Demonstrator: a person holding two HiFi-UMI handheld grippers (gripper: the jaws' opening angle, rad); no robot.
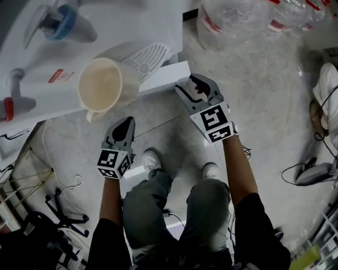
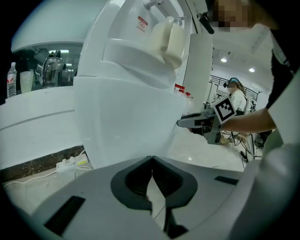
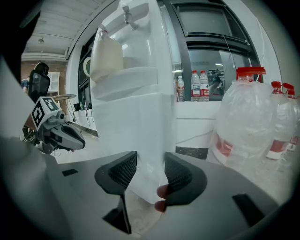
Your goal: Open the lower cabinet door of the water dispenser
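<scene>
The white water dispenser (image 1: 37, 63) stands at the upper left of the head view. Its lower cabinet door (image 1: 163, 75) juts out toward me as a white slab below the drip tray (image 1: 148, 57). My right gripper (image 1: 194, 85) is at the door's free end. In the right gripper view the door's edge (image 3: 146, 140) fills the gap of the right gripper (image 3: 149, 164), and both pads lie against it. My left gripper (image 1: 127, 123) hangs lower left, apart from the door, shut and empty. The left gripper (image 2: 152, 160) faces the dispenser's front (image 2: 126, 122).
A cream mug (image 1: 103, 84) sits on the drip tray. Blue (image 1: 60, 23) and red (image 1: 8, 108) taps are above it. Large water bottles (image 1: 232, 16) stand right of the dispenser. Cables (image 1: 58, 179) and a power strip (image 2: 70, 163) lie on the floor at the left. Another person (image 1: 327, 89) is at the right edge.
</scene>
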